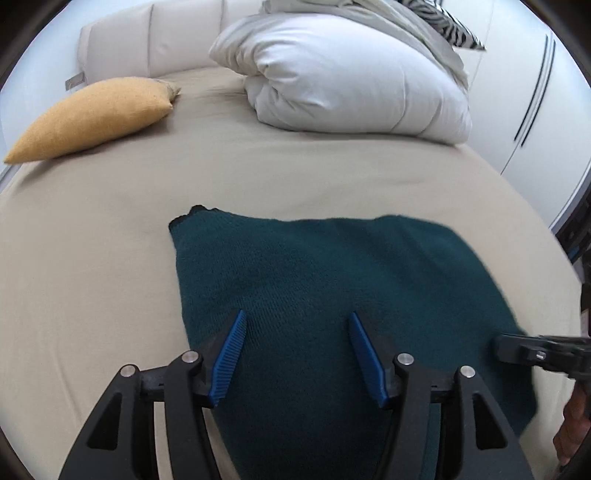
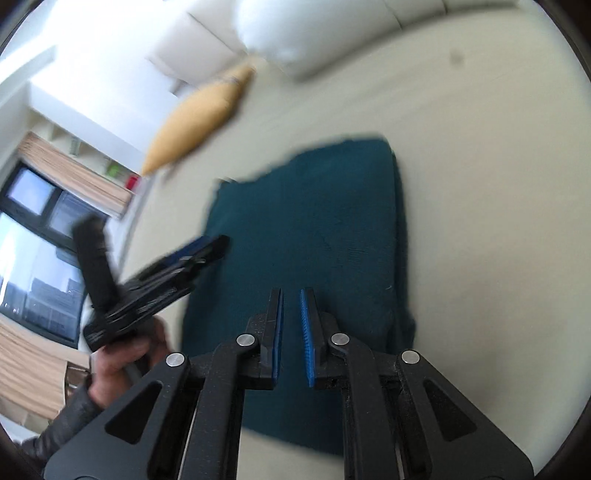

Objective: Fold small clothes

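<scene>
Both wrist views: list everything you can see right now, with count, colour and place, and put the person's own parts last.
knit garment: one, dark teal, lying flat on the bed, under both grippers.
bed sheet: one, beige, covering the bed.
cushion: one, mustard yellow, far left on the bed.
duvet: one, white, bundled at the head of the bed.
zebra-print fabric: one, black and white, on top of the duvet.
headboard: one, cream, padded, behind the cushion.
wardrobe: one, white, right of the bed.
window: one, dark frame, far left in the right wrist view.
left gripper: black with blue pads, open above the garment.
right gripper: black with blue pads, nearly shut, nothing between its jaws.
left hand: one, dark sleeve, holding the left gripper.
</scene>
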`<act>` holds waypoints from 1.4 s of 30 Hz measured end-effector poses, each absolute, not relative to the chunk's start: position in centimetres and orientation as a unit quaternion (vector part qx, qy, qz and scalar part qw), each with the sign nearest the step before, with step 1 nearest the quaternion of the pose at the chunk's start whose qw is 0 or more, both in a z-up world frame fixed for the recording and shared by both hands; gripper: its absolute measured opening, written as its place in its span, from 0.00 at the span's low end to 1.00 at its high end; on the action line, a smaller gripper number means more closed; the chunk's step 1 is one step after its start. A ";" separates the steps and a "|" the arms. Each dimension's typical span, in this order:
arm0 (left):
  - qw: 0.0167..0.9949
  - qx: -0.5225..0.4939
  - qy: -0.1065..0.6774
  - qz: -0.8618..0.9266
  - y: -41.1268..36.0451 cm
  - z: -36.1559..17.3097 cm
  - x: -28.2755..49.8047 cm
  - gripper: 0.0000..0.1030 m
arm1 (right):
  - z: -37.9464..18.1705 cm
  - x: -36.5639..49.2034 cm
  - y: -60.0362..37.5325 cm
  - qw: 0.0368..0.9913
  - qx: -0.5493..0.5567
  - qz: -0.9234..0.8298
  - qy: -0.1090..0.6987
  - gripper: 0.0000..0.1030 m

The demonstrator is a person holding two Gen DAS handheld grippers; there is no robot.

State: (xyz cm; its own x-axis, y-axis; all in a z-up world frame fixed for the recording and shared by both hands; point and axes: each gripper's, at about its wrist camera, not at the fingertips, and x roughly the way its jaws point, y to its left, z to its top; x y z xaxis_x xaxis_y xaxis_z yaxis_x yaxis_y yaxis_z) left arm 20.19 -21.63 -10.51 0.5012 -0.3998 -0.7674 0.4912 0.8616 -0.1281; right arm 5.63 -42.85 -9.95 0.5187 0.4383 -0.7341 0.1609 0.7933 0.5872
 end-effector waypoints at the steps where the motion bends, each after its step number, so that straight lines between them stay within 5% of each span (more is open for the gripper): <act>1: 0.863 0.054 0.429 -0.261 -21.5 -10.9 20.4 0.62 | -11.4 6.2 -43.4 0.808 0.320 0.072 0.490 0.00; 4: 0.853 0.019 0.440 -0.279 -20.4 -11.4 21.3 0.64 | -12.6 5.8 -45.5 0.795 0.388 0.084 0.458 0.00; 13: 0.854 0.029 0.439 -0.276 -21.1 -11.8 21.5 0.68 | -7.6 12.8 -42.2 0.818 0.311 0.102 0.474 0.08; 20: 0.851 0.034 0.446 -0.276 -21.4 -12.0 21.9 0.69 | -11.6 18.5 -45.9 0.794 0.367 0.050 0.482 0.00; 30: 0.852 0.028 0.442 -0.277 -21.2 -12.2 21.7 0.70 | -9.0 13.0 -48.7 0.831 0.398 -0.013 0.389 0.10; 35: 0.852 0.024 0.445 -0.274 -20.8 -11.4 21.4 0.69 | -6.7 8.8 -43.5 0.832 0.355 0.109 0.412 0.10; 42: 0.861 0.023 0.426 -0.276 -18.4 -8.3 13.7 0.61 | -10.6 3.2 -41.8 0.817 0.349 0.113 0.446 0.08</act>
